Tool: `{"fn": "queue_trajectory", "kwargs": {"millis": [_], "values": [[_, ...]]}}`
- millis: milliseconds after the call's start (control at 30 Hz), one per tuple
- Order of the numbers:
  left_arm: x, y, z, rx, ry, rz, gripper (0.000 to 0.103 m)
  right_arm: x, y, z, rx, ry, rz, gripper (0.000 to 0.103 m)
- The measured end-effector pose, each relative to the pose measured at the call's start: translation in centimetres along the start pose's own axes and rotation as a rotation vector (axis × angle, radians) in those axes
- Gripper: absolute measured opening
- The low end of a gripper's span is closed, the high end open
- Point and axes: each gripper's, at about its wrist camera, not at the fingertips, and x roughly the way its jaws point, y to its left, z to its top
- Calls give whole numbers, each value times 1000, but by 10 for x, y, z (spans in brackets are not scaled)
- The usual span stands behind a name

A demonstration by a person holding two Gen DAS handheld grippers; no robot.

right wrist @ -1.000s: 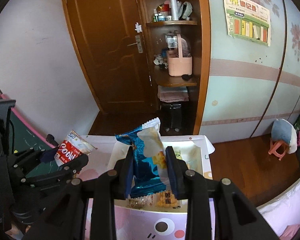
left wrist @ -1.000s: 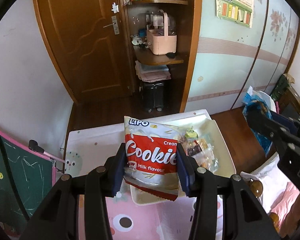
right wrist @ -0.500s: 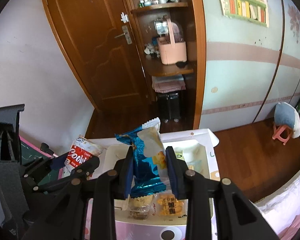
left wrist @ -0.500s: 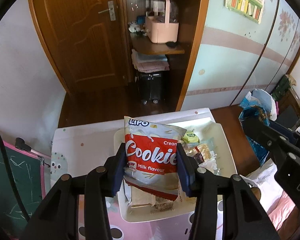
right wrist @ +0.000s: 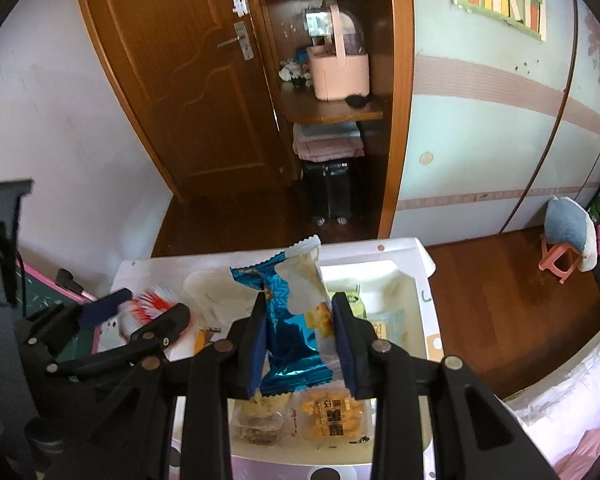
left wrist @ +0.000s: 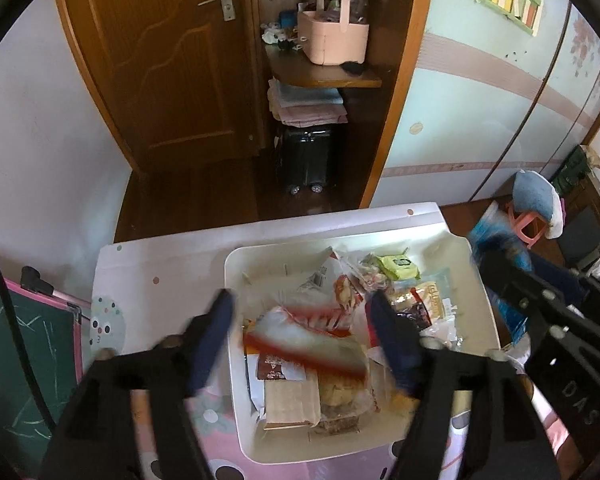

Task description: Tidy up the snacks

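At frame centre, over the white plastic bin [left wrist: 236,280] of mixed snacks, the left claw [left wrist: 300,330] spreads wide above the blurred red-and-white cookie bag [left wrist: 312,344], while the right claw [right wrist: 300,336] pinches a blue foil snack packet [right wrist: 288,320], not yet binned.

The red bag [left wrist: 312,336] and left tool [left wrist: 300,316] are motion-blurred; its print is unreadable. The tray [right wrist: 396,276] lies largely behind the right tool [right wrist: 299,312].
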Motion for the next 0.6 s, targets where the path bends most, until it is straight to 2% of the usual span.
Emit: {"fn": "queue_trajectory", "kwargs": {"millis": [67, 133, 267, 600], "values": [[6, 3, -3, -5, -6, 14, 87, 10, -5, -2, 20, 13, 2, 36], [15, 8, -5, -17, 5, 15, 91, 21, -11, -7, 51, 38, 16, 42], [32, 17, -13, -52, 45, -10, 92, 42, -20, -17, 90, 86, 34, 56], [48, 26, -30, -74, 62, -20, 92, 66, -18, -39, 112, 125, 26, 64]]}}
